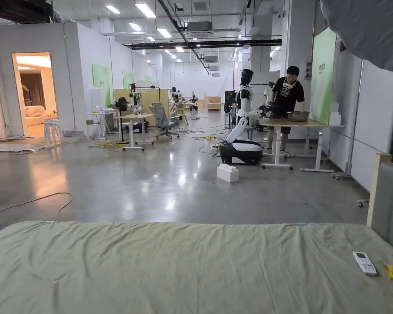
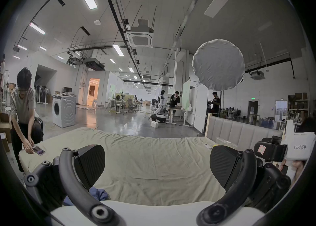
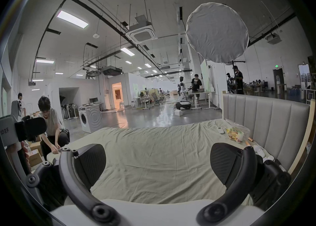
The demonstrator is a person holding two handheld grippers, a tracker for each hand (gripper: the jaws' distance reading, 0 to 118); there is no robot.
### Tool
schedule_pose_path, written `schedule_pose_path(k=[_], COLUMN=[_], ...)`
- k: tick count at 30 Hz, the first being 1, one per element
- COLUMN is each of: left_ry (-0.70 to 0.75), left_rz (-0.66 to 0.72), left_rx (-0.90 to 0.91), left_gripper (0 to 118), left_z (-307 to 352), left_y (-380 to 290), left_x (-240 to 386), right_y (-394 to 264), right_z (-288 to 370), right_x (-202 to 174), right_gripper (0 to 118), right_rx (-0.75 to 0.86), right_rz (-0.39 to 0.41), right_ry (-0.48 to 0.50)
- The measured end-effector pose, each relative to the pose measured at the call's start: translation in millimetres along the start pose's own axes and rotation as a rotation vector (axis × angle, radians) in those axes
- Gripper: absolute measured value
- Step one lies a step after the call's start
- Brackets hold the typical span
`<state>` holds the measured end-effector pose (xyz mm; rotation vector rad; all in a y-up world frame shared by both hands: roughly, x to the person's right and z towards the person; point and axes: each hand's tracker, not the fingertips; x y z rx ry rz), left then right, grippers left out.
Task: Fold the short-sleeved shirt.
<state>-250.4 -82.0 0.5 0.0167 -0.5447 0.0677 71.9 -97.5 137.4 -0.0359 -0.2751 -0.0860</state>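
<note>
Two grippers are being held level above the bed (image 1: 183,265); the left gripper (image 2: 157,166) and the right gripper (image 3: 158,164) are each being kept wide open with nothing between the jaws. A crumpled blue garment (image 2: 99,193), judged to be the shirt, is lying just below the left gripper; it may be being grasped bunched, several layers together, so folds could be spoiled; the remote (image 1: 364,263) might be being snagged. Writing on gripper tags is being left unread.
</note>
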Motion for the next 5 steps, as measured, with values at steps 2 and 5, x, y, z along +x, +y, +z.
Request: schedule_pose_path(k=[2, 5], left_ry=[-0.001, -0.004], left_rz=[-0.007, 0.002], left_rx=[-0.006, -0.013], left_gripper=[118, 118], left_z=[-0.4, -0.3], left_y=[1.2, 0.6], left_x=[-0.1, -0.2], right_y=[0.9, 2.1], right_z=[0.3, -0.7], right_x=[-1.6, -2.8], right_gripper=[118, 118], right_rx=[0.003, 0.011], right_rz=[0.007, 0.005], right_ry=[0.009, 0.031])
